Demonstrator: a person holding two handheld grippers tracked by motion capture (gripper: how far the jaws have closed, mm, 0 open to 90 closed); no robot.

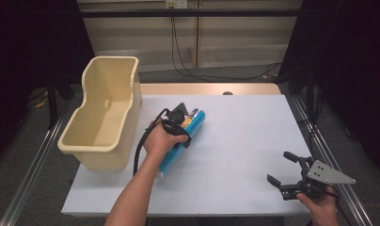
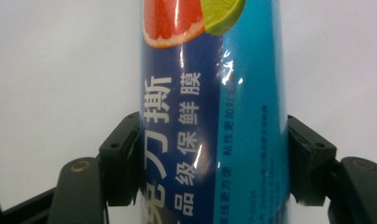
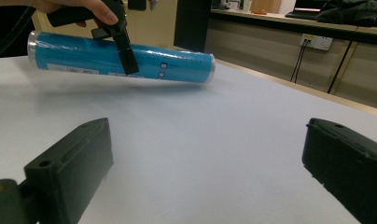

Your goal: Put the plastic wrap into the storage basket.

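Blue roll [image 2: 214, 116] — clamped between left gripper [image 2: 213, 158] fingers [image 2: 123, 158]

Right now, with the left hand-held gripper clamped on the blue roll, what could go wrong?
1. The left hand-held gripper grips the blue roll on its glossy, round wrapper; it might slip or spin between the pads.
2. The roll is long, so an off-centre grip may let one end sag on lifting.
3. The beige bin stands close on the left; a long roll swung across could knock its rim.

Glossy film-wrapped blue tube [image 2: 214, 116] — smooth
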